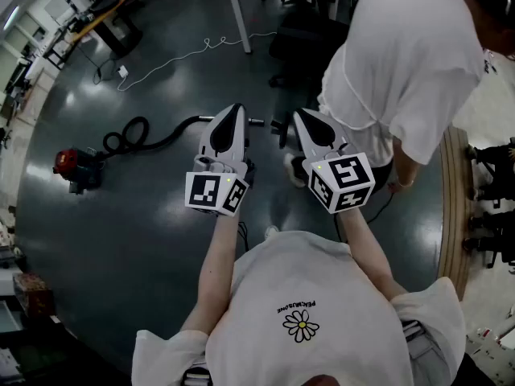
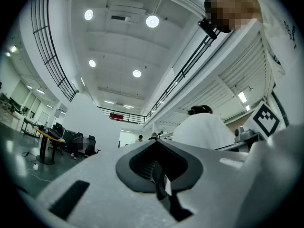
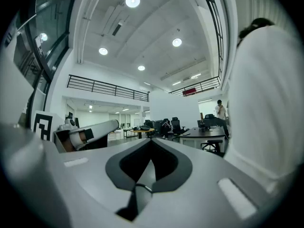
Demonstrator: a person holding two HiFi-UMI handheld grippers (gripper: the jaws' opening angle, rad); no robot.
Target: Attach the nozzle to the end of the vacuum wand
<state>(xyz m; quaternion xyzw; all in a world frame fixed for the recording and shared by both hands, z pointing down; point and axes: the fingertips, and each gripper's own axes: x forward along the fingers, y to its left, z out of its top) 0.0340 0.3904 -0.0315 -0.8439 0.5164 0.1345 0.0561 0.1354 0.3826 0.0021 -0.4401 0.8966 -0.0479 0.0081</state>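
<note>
A red vacuum cleaner [image 1: 75, 167] sits on the dark floor at the left in the head view. Its black hose [image 1: 133, 135] coils and runs right to a thin wand end [image 1: 256, 121] between my two grippers. A small dark piece [image 1: 278, 129] lies beside that end; I cannot tell whether it is the nozzle. My left gripper [image 1: 234, 109] and right gripper [image 1: 304, 116] are held side by side above the floor, both shut and empty. The jaws meet in the left gripper view [image 2: 155, 144] and in the right gripper view [image 3: 151, 144], which show the room and ceiling, not the vacuum.
Another person in a white shirt [image 1: 402, 63] stands close ahead on the right, bent over. A white cable [image 1: 185, 55] snakes across the floor toward a table [image 1: 241, 6]. A wooden edge [image 1: 455, 207] borders the right. Desks and chairs [image 3: 209, 127] stand farther off.
</note>
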